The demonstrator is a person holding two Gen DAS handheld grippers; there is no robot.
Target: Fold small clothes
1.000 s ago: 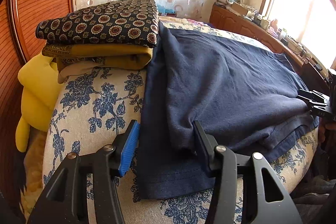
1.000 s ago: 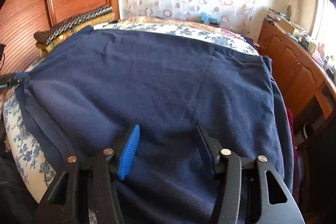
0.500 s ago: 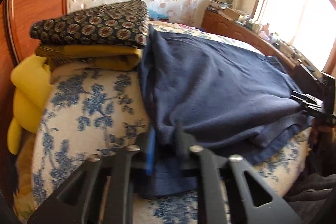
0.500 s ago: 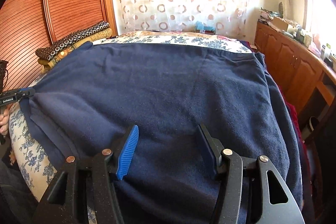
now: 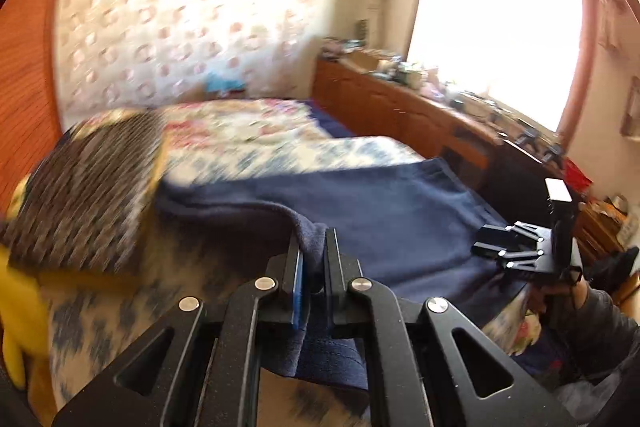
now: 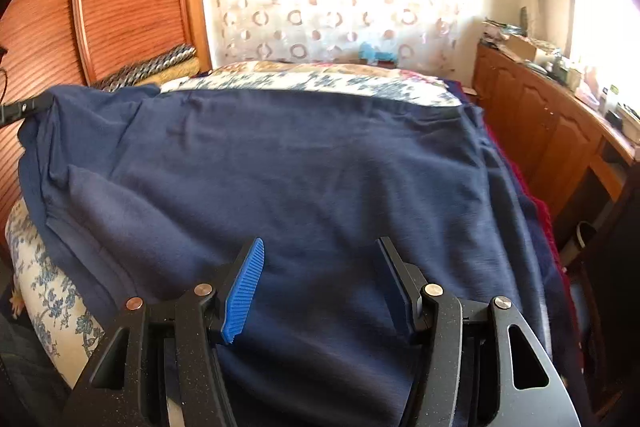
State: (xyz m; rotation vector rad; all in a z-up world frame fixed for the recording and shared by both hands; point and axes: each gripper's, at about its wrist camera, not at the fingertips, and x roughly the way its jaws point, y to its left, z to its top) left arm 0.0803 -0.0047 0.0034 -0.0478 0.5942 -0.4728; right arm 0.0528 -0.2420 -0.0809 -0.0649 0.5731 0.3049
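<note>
A navy blue garment (image 5: 400, 211) lies spread over the floral bed cover (image 5: 280, 147). My left gripper (image 5: 314, 239) is shut on the garment's left edge, and the cloth rises in a fold between its fingers above the bed. In the right wrist view the left gripper (image 6: 24, 109) shows at the far left, holding that raised corner. My right gripper (image 6: 320, 247) stands open low over the near part of the garment (image 6: 320, 167), with its fingers apart and nothing pinched. The left wrist view shows the right gripper (image 5: 508, 247) at the garment's right edge.
A stack of folded patterned and yellow cloths (image 5: 88, 195) sits at the left by the wooden headboard (image 6: 120, 7). Something soft and yellow (image 5: 16, 307) hangs at the bed's left edge. A cluttered wooden cabinet (image 5: 400, 111) runs along the right under the window. A dark sleeve (image 5: 600, 311) is behind the right gripper.
My left gripper closed on the garment's left edge, then rose and swung, lifting the cloth off the bed. The right gripper stayed open and barely shifted.
</note>
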